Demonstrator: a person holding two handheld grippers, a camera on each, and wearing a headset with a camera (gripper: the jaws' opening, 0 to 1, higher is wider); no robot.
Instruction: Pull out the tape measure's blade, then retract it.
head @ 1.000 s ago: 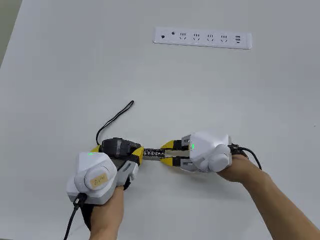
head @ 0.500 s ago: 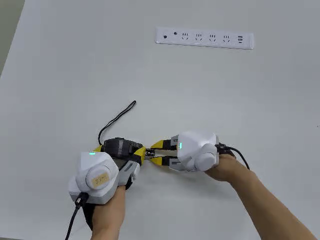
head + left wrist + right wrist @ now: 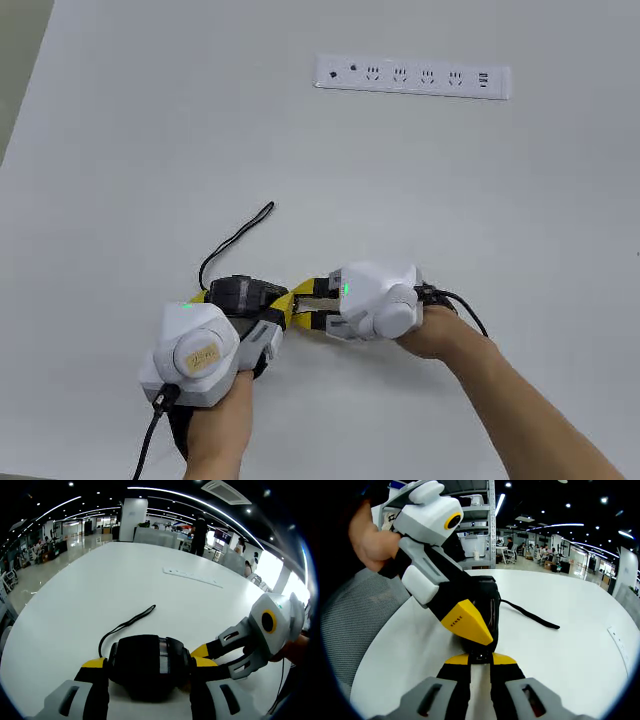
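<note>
Tape measure (image 3: 243, 294) almost rewound
Its case sits on the surface (image 3: 450, 200), clamped in the jaws of the left gripper (image 3: 148, 662). The right gripper (image 3: 300, 306), jaws pinched narrowly on the blade (image 3: 480, 656) tip, has come from well apart to just beside the case, so retraction looks nearly done.

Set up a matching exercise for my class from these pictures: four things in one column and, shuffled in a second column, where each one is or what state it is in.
Column one
1. tape measure
2. power strip
3. black strap
4. right gripper

Column two
A. lies loose on the table, curving away from the case
B. white, at the far side of the table
C. shut on the blade tip at the case's mouth
D. clamped between the jaws of the left gripper

Pairs: 1-D, 2-B, 3-A, 4-C
</note>
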